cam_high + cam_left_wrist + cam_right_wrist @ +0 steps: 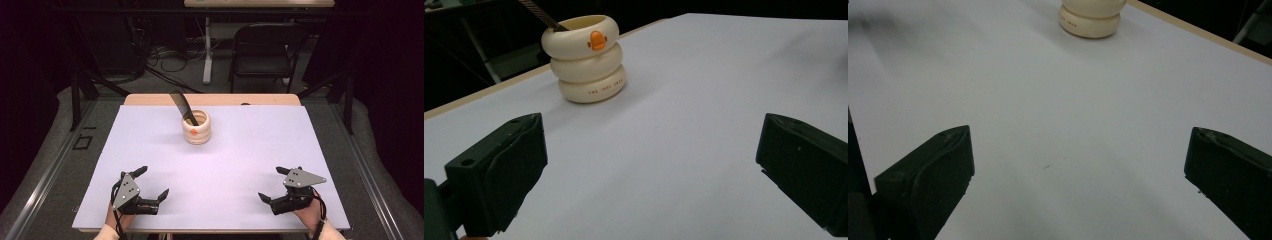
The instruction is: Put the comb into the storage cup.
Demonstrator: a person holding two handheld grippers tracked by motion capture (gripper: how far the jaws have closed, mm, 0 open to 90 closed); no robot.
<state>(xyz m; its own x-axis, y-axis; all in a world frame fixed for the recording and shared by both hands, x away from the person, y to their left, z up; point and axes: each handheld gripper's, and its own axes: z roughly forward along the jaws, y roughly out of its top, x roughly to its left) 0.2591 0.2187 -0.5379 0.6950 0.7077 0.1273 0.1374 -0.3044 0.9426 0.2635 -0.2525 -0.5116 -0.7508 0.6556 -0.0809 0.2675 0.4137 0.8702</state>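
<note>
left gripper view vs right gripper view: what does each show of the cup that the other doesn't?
Left gripper view: the whole three-ring cream cup, its orange duck-bill mark, open rim, and the dark comb leaning out. Right gripper view: the cup's lowest ring, cut off at the top edge, and more bare white table. Both: open black tongs, faint lettering on the bottom ring, wooden table edge.

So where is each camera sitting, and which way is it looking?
High view: sits above the person's side, looking forward and down on the white table; the hands show, holding the left gripper and right gripper, both open.
Left gripper view: rides the left gripper, looking past its two black jaws at the cream ringed holder with an orange duck bill.
Right gripper view: rides the right gripper, facing the holder's base between its jaws.
All three views share the holder and the table.
</note>
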